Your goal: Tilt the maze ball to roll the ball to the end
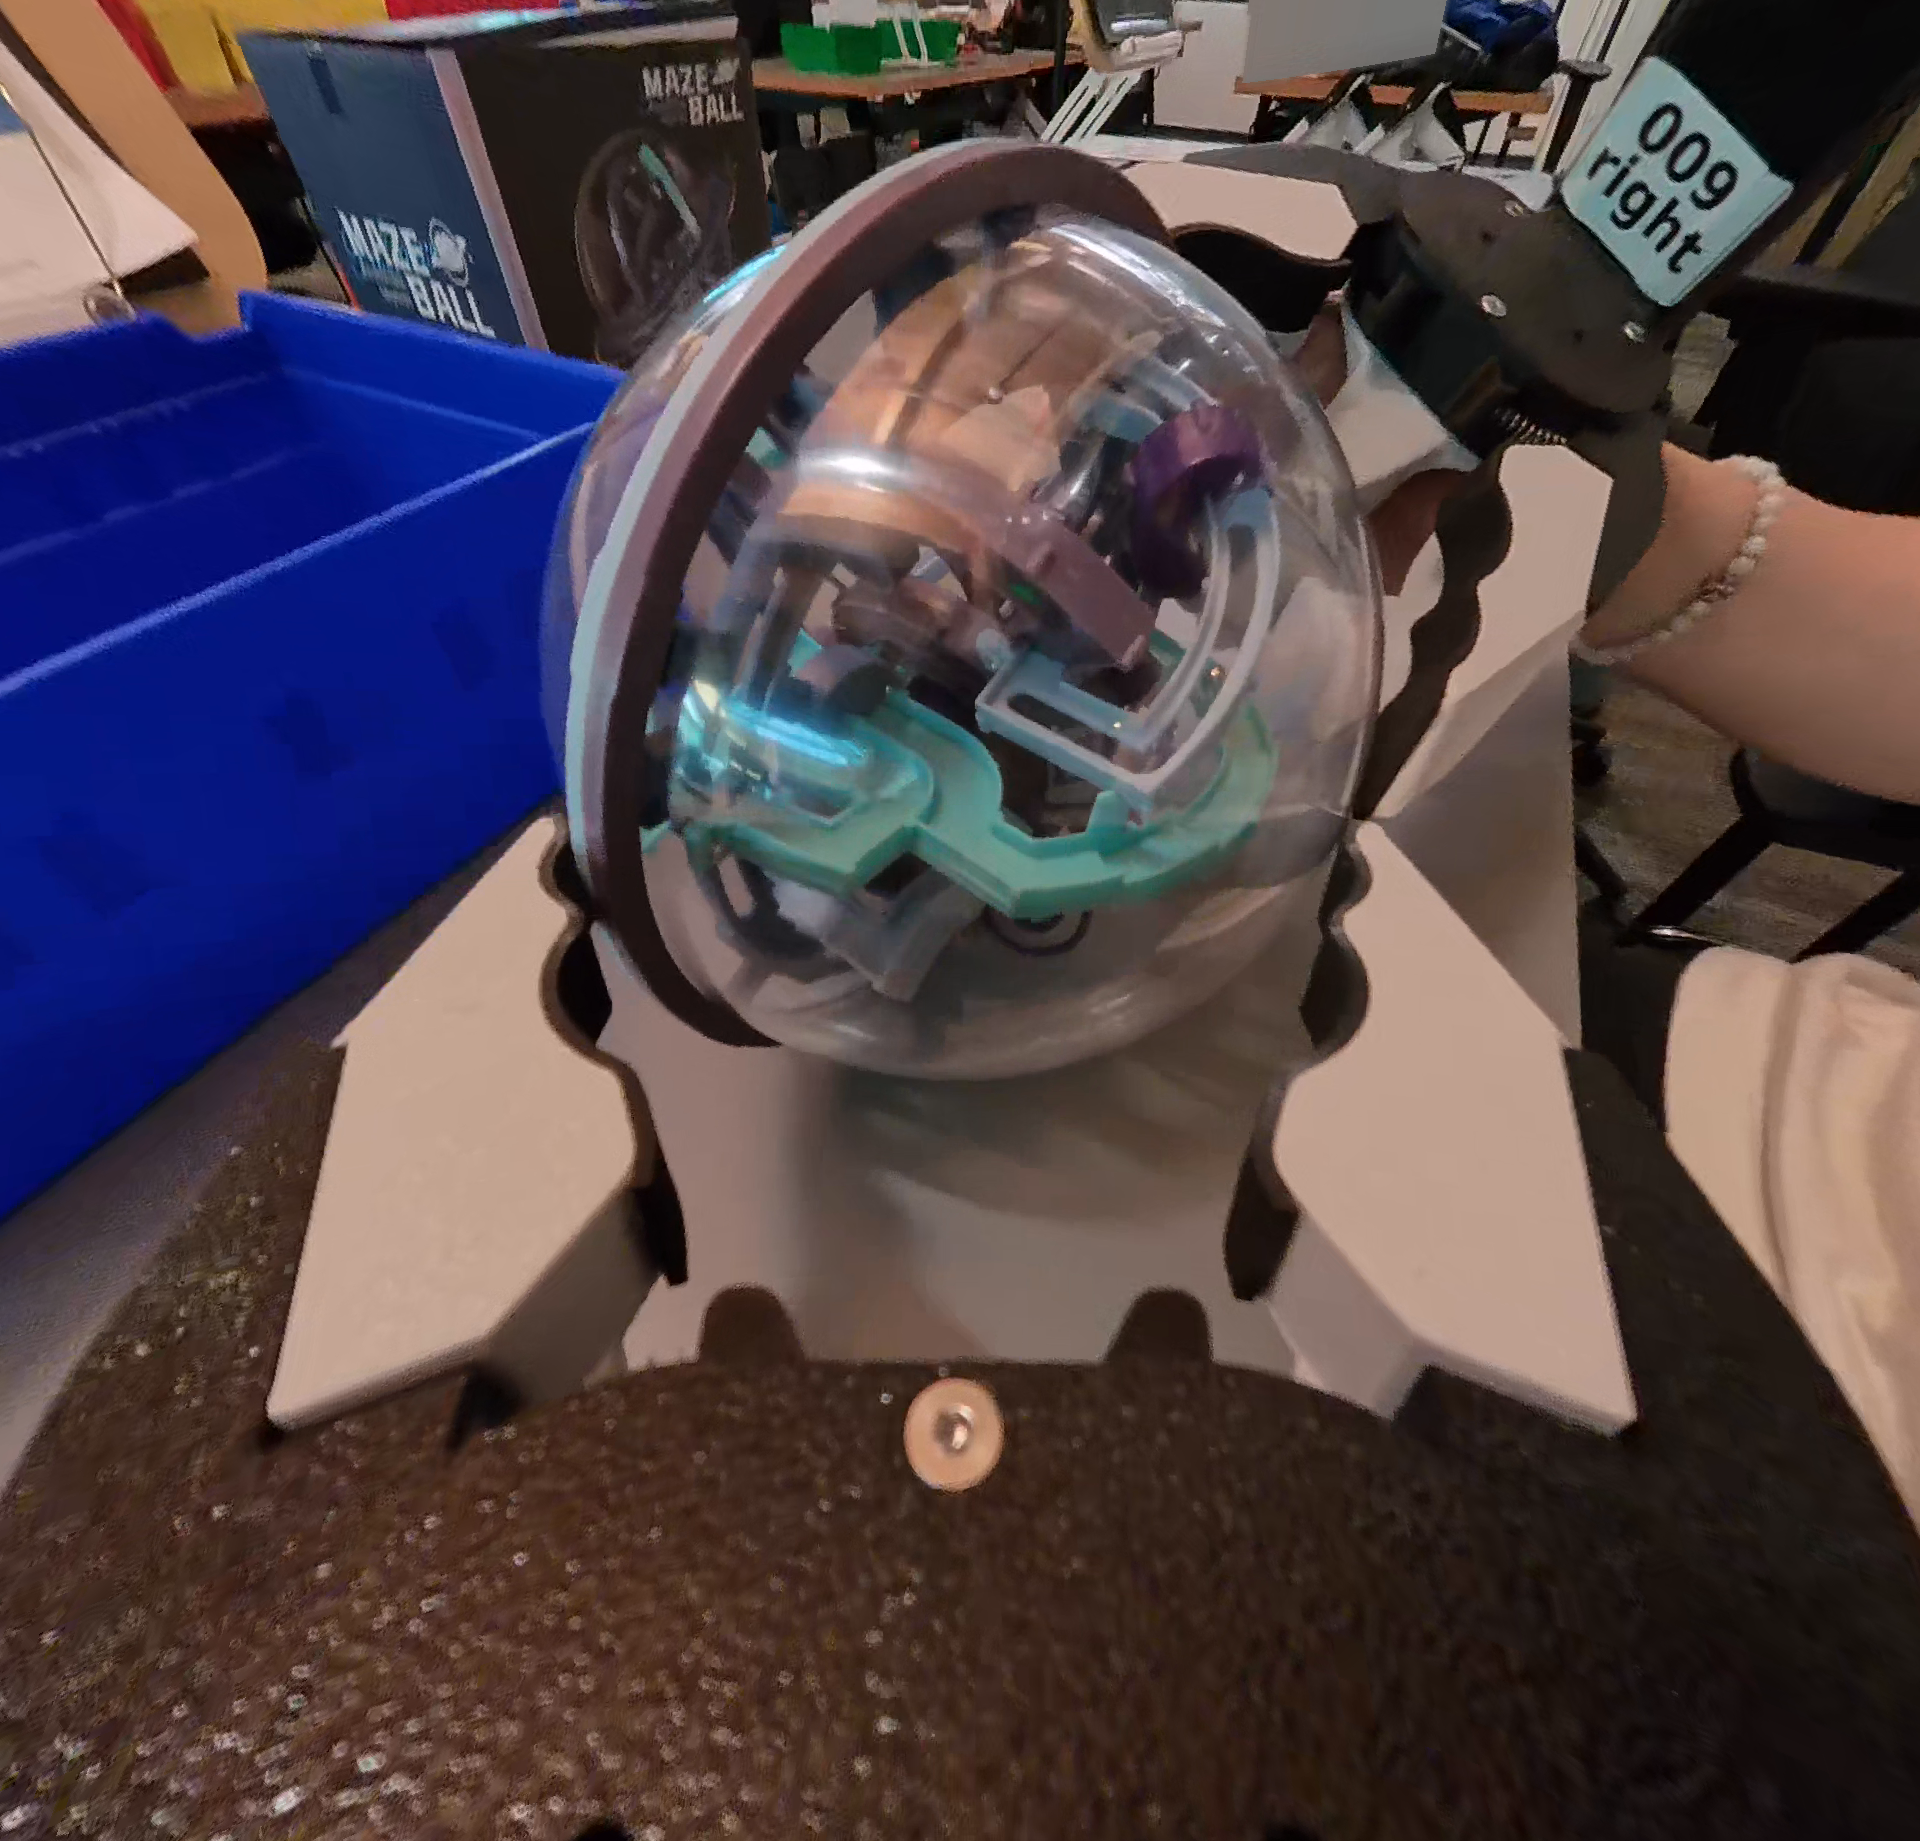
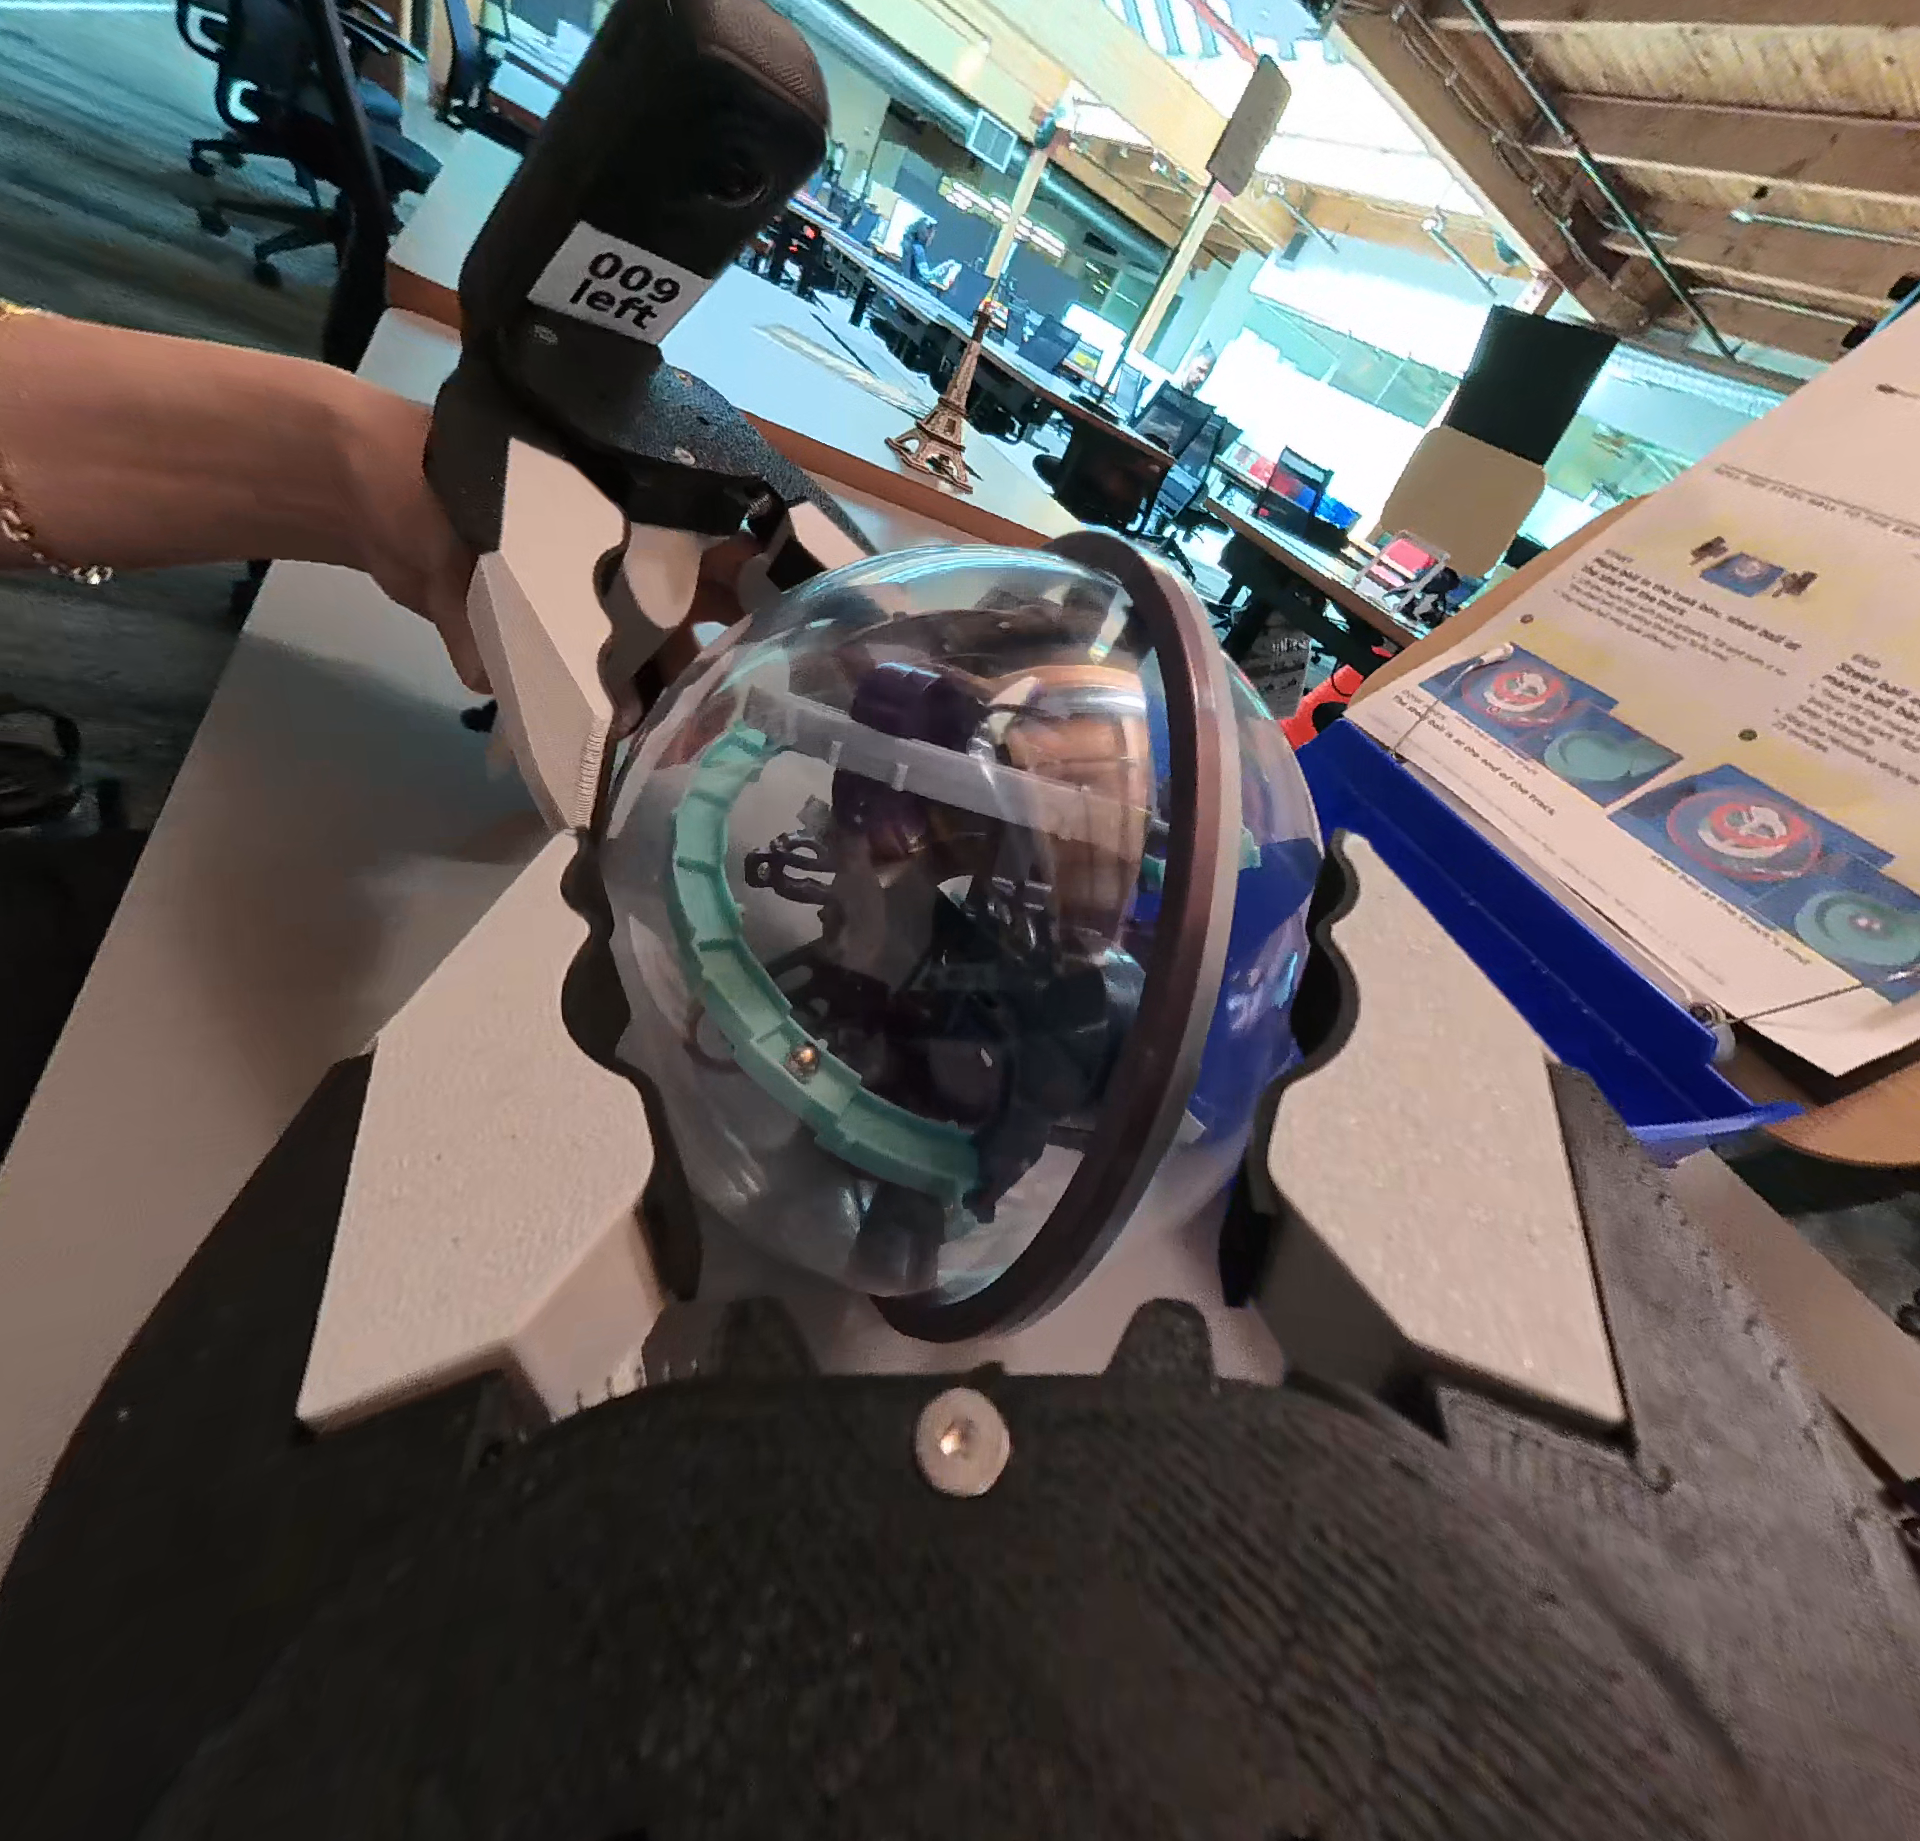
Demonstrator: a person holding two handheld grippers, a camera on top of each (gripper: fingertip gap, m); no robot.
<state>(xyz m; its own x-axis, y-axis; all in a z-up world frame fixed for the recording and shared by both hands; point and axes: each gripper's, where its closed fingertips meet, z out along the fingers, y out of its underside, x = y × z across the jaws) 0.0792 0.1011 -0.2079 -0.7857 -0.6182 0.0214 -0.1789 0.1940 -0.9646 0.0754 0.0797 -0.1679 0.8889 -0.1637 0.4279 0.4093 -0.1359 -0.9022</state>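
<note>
Maze ball (image 1: 966, 638) sits pinched between 2 facing grippers, left gripper (image 1: 951, 960) and right gripper (image 2: 951, 1012); steel ball (image 2: 801, 1061) rests low on the teal track (image 2: 727, 970).

Open office: long desks (image 2: 1060, 337), black chairs (image 2: 281, 98), timber ceiling beams (image 2: 1662, 129), bright windows (image 2: 1340, 285).
</note>
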